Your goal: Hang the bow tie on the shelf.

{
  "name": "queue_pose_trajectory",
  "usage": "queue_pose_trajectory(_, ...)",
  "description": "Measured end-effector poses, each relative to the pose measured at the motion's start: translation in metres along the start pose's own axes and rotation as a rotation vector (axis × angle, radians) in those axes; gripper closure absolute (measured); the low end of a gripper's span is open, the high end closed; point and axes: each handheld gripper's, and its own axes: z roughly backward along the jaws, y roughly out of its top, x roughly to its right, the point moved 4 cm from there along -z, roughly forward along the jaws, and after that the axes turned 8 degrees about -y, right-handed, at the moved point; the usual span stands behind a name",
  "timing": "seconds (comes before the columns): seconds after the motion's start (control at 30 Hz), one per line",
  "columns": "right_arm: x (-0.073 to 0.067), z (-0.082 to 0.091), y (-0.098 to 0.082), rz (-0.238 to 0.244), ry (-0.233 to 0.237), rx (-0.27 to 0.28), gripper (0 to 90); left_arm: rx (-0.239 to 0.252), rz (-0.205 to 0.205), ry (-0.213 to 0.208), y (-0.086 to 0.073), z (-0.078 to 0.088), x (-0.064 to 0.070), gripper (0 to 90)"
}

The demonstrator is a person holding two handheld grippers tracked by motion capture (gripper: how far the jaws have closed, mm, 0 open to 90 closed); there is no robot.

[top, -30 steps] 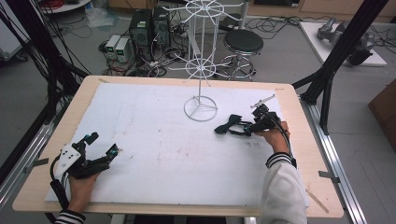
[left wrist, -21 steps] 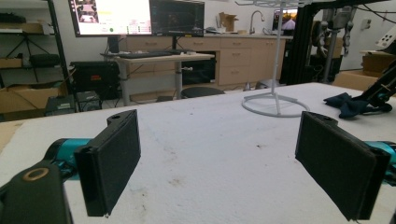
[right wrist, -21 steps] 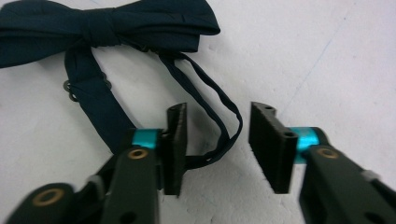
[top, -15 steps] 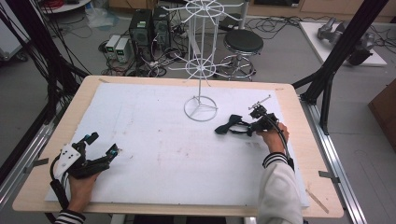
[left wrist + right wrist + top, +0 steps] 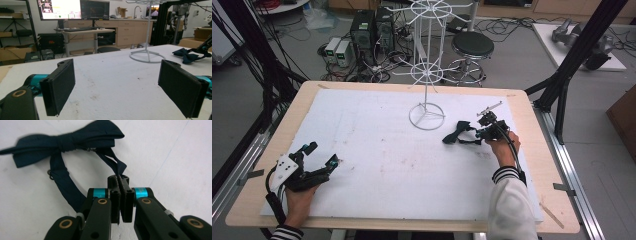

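- The right gripper [image 5: 121, 182] has just been closing, and its jaws now stand pressed together on the neck strap [image 5: 113, 160] of a dark navy bow tie [image 5: 457, 134]; the pads pinch a folded bit of the band.
- The bow tie lies on the white table cover [image 5: 377, 150], just to the right of the round base of the white wire display rack [image 5: 427, 116], with the right gripper [image 5: 486, 131] beside it on the far side from the rack.
- The left gripper [image 5: 319, 159] rests near the table's front left corner, well apart from the tie, with its jaws wide apart and nothing between them.
- The step in hand looks like lifting the tie by its strap, probably to hang it on the rack.
- To do it well: raise it slowly so the thin band does not slip from the pads, let the loop fall open, and keep the bow clear of the rack's arms.
- No brand, label or readable writing shows on the tie or the grippers; the screens in the left gripper view are too small to read.
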Motion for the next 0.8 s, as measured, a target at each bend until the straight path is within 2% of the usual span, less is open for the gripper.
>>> queue_pose_trajectory(0.03, 0.0, 0.0, 0.0, 0.0, 0.0, 0.0, 88.3, 0.0, 0.0, 0.0, 0.0, 0.0, 0.0, 14.5)
queue_pose_trajectory(0.07, -0.001, 0.004, 0.002, -0.01, 0.006, 0.035, 88.4, -0.001, -0.002, 0.0, 0.0, 0.0, 0.0, 14.5)
queue_pose_trajectory(0.1, -0.001, 0.004, 0.002, -0.01, 0.006, 0.035, 88.4, -0.001, -0.002, 0.0, 0.0, 0.0, 0.0, 14.5)
queue_pose_trajectory(0.13, 0.0, 0.007, 0.003, -0.022, 0.01, 0.071, 88.4, 0.0, -0.002, 0.0, 0.0, 0.0, 0.0, 14.5)
queue_pose_trajectory(0.17, 0.0, 0.007, 0.003, -0.022, 0.01, 0.071, 88.4, 0.0, -0.002, 0.0, 0.0, 0.0, 0.0, 14.5)
queue_pose_trajectory(0.33, 0.003, 0.016, 0.003, -0.087, 0.045, 0.163, 88.4, 0.001, -0.003, 0.001, 0.0, 0.0, 0.0, 14.5)
queue_pose_trajectory(0.63, -0.001, 0.037, 0.005, -0.092, 0.059, 0.336, 88.3, 0.0, -0.006, 0.002, 0.0, 0.0, 0.0, 14.5)
queue_pose_trajectory(0.8, -0.004, 0.047, 0.007, -0.094, 0.082, 0.407, 88.3, 0.001, -0.006, 0.004, 0.0, 0.001, 0.0, 14.5)
